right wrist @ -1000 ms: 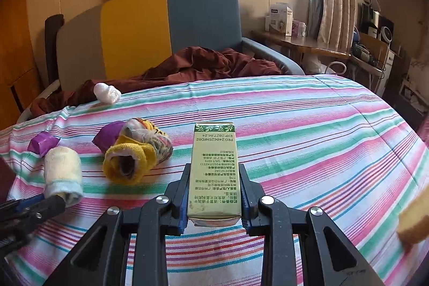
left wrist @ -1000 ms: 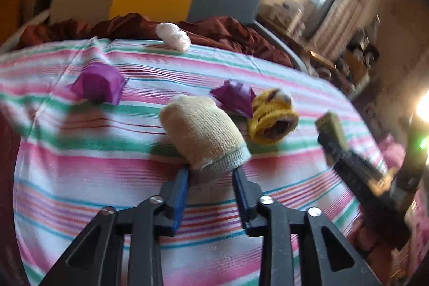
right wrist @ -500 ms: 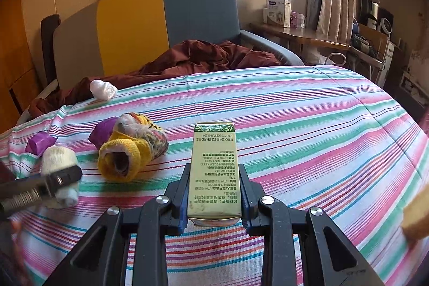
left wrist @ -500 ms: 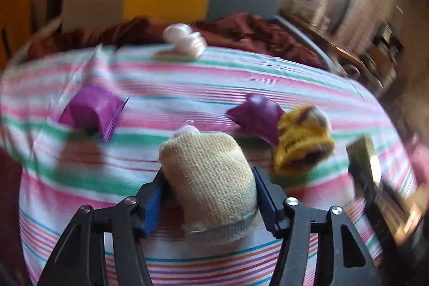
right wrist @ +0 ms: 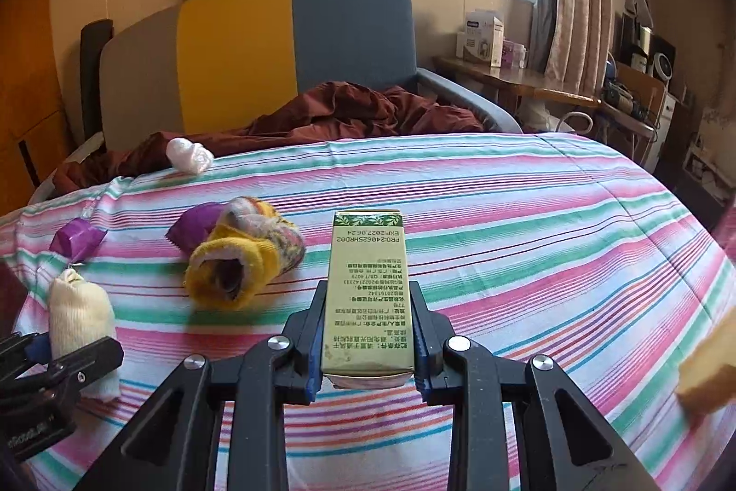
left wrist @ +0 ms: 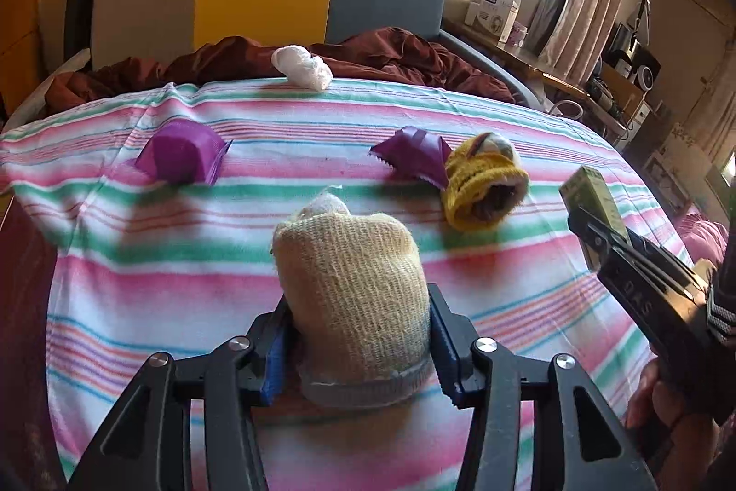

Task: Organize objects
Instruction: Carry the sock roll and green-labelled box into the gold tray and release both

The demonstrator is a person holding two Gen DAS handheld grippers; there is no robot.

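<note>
Take the yellow sock roll (left wrist: pixel 483 187) on the striped bedsheet (left wrist: pixel 285 251) as your landmark. Far to its left lies one purple packet (left wrist: pixel 181 159). Closer to you, and left of the yellow roll, your left gripper (left wrist: pixel 356 348) has the cream sock roll (left wrist: pixel 349 297) between its fingers; the jaws are closing, with the right pad against the knit and a small gap showing at the left pad. Behind the yellow roll and to its left, at the bedsheet's far edge, sits a white bundle (left wrist: pixel 301 66) against the maroon cloth (left wrist: pixel 395 54). A second purple packet (left wrist: pixel 414 157) touches the yellow roll's left side. To its right, your right gripper (right wrist: pixel 368 334) is clamped tight on the green-and-gold carton (right wrist: pixel 367 297), which stands upright between the pads, just above the bedsheet.
</note>
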